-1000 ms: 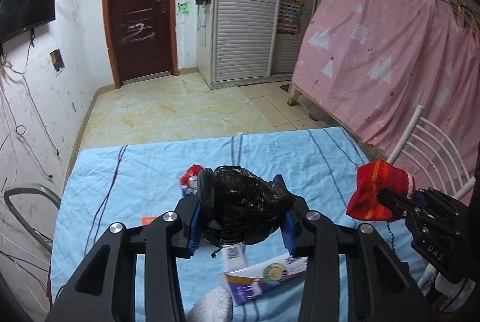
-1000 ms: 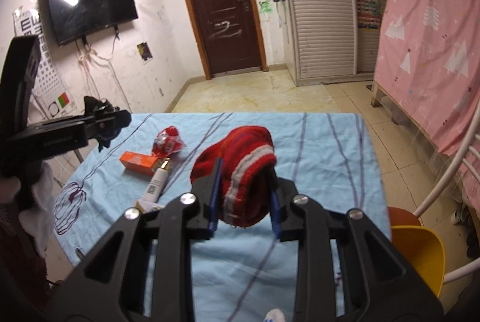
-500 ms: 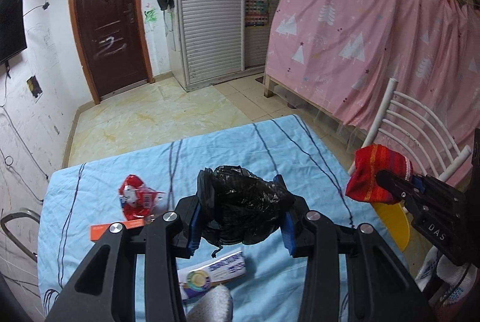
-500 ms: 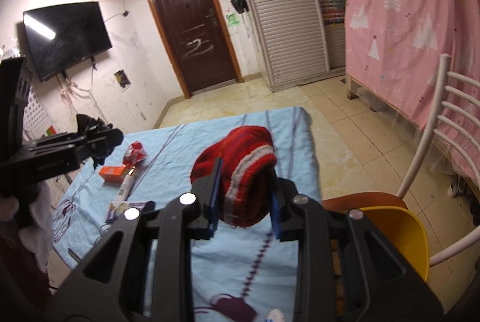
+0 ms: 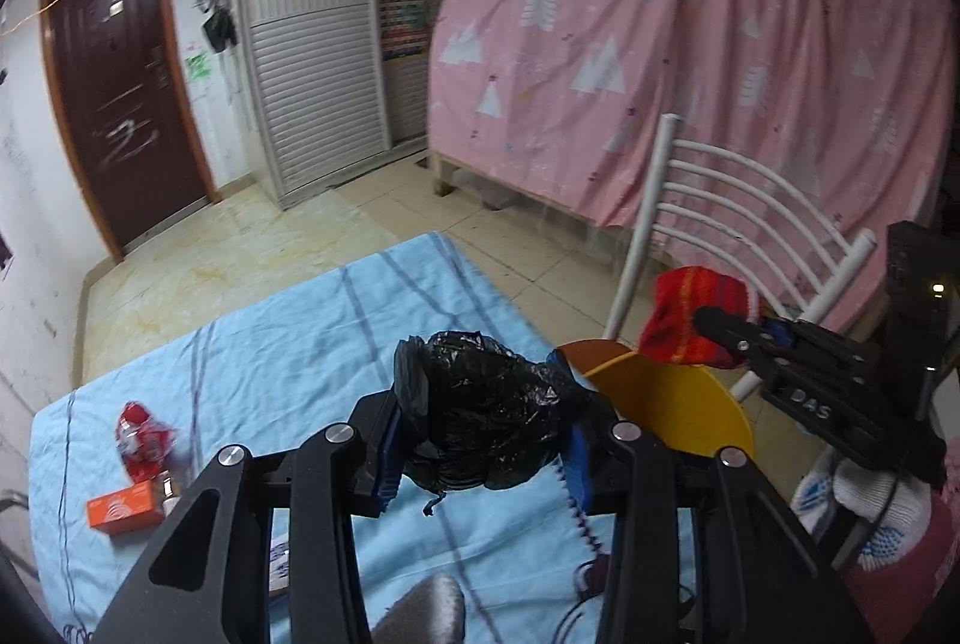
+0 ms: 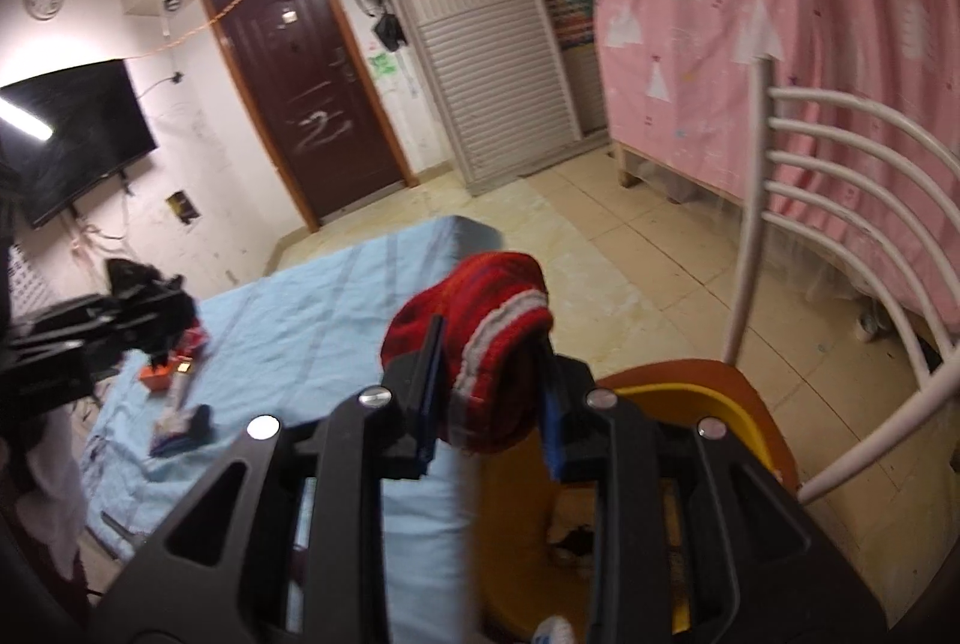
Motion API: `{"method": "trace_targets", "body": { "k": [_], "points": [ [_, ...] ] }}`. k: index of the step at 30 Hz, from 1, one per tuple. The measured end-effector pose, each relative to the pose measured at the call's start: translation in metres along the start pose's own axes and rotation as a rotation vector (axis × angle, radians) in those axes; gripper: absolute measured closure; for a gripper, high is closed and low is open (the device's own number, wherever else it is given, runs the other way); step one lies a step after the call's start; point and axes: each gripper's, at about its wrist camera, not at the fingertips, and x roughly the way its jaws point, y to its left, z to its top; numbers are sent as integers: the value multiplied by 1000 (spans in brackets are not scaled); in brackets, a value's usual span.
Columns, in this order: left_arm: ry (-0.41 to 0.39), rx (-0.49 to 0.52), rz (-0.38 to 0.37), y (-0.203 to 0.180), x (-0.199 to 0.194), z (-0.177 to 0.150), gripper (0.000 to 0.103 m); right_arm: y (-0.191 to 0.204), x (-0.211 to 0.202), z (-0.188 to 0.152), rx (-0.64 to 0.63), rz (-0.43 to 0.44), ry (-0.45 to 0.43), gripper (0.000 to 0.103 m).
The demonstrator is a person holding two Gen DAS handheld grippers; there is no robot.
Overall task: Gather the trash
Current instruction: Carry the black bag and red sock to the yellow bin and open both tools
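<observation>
Clearly halfway: the left gripper (image 5: 480,440) clamps a crumpled black plastic bag (image 5: 486,404), the right gripper (image 6: 489,398) grips a red knitted sock (image 6: 480,332) above the yellow bin (image 6: 690,404); a red wrapper (image 5: 141,440) and orange box (image 5: 123,509) remain on the blue tablecloth (image 5: 300,332).

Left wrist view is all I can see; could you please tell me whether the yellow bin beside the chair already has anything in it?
Observer: Yes. The right wrist view looks into the yellow bin, and something small and dark lies at its bottom.
Operator: Thank you. Is the red thing in the right claw plain red?
Observer: No. The red knit piece in the right claw has a white band along its edge.
</observation>
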Motion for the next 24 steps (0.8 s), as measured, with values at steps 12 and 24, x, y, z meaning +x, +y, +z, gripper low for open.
{"method": "trace_targets", "body": {
  "k": [12, 24],
  "points": [
    [56, 89, -66, -67, 40, 4, 70, -52, 11, -17, 90, -58, 38, 76],
    [116, 116, -152, -105, 79, 1, 70, -99, -1, -17, 243, -108, -31, 48]
  ]
}}
